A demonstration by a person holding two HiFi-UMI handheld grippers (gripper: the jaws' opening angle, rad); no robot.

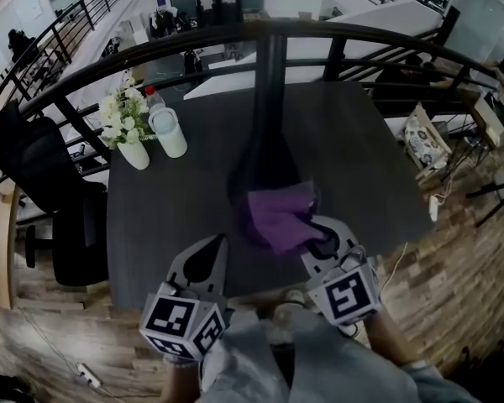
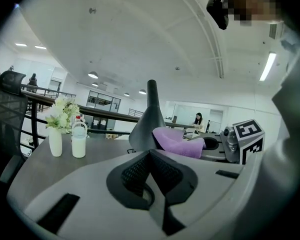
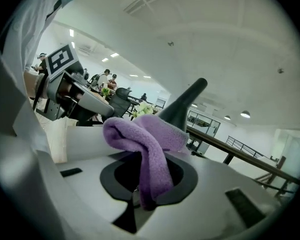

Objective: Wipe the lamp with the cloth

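Right gripper (image 1: 322, 235): jaws clamped on a fold of the purple cloth (image 1: 279, 215), which lies bunched against the lamp's flared base.
Left gripper (image 1: 217, 248): jaws pressed together, nothing between them, at the near edge of the table (image 1: 176, 208), just left of the cloth.
Lamp (image 1: 265, 141): black, pole upright, mid-table.
Far left corner: white vase of flowers (image 1: 134, 154), white cup (image 1: 169, 133), red-capped bottle (image 1: 154, 97), well apart from the lamp.
Surroundings: black office chair (image 1: 42, 175) beside the table; dark railing (image 1: 151, 49) beyond.

i can't read any words, brands, numbers or signs from here; the only printed marks are the black-and-white square markers (image 1: 175, 316) on the cubes of the left gripper (image 1: 212, 254) and right gripper (image 1: 323, 235), which carry no letters.
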